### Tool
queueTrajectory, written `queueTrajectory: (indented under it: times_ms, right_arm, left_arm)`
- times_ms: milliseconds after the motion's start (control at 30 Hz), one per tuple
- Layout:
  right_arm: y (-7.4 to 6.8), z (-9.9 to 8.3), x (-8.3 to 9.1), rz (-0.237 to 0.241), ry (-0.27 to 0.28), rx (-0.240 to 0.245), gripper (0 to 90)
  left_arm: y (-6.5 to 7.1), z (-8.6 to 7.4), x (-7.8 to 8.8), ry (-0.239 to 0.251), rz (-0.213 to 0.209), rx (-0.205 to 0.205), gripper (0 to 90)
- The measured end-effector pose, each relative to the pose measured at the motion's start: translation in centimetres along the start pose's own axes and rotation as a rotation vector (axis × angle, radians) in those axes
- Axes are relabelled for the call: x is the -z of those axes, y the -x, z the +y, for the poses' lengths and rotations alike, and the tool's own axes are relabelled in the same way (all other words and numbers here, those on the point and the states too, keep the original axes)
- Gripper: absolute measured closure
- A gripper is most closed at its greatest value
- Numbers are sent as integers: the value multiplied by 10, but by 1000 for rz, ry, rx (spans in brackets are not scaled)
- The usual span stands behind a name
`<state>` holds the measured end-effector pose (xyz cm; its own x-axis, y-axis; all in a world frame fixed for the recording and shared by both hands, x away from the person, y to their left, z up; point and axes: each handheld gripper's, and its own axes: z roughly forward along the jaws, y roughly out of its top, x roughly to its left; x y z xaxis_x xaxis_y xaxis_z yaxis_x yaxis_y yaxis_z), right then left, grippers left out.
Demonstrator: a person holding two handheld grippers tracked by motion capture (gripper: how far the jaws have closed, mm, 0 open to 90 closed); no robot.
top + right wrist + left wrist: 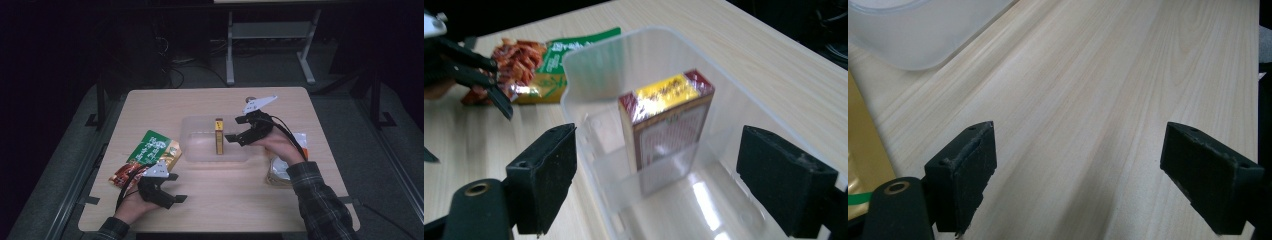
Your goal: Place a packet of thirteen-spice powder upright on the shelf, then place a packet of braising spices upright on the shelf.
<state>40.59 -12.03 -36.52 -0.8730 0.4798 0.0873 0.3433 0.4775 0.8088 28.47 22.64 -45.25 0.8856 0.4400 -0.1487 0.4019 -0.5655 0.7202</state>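
box (663,131): stands upright on end inside the clear tub (197,150), mid-table, free of both grippers.
right gripper (232,129): jaws spread wide, nothing between them, just beside the box.
left gripper (176,187): jaws spread, empty, over bare table (250,200) near the snack bags (150,152).
risk: the tall narrow box looks tippy; a jaw brushing it could knock it flat.
risk: a bump on the light tub's rim could slide it.

One box (219,136), one tub (195,150), perhaps three packets (152,147).
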Motion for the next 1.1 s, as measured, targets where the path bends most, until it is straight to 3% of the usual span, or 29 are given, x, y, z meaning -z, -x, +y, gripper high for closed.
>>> queueTrajectory:
  times_ms: [300, 633, 1100]
  right_arm:
    - [-26, -20, 12, -25, 9, 13, 161]
    - [-56, -53, 17, -7, 0, -44, 193]
    - [-84, -104, 19, -50, -47, -85, 206]
  left_arm:
    - [-3, 0, 2, 7, 10, 25, 143]
    - [-1, 0, 2, 3, 26, 36, 144]
    - [-1, -1, 9, -3, 78, 77, 147]
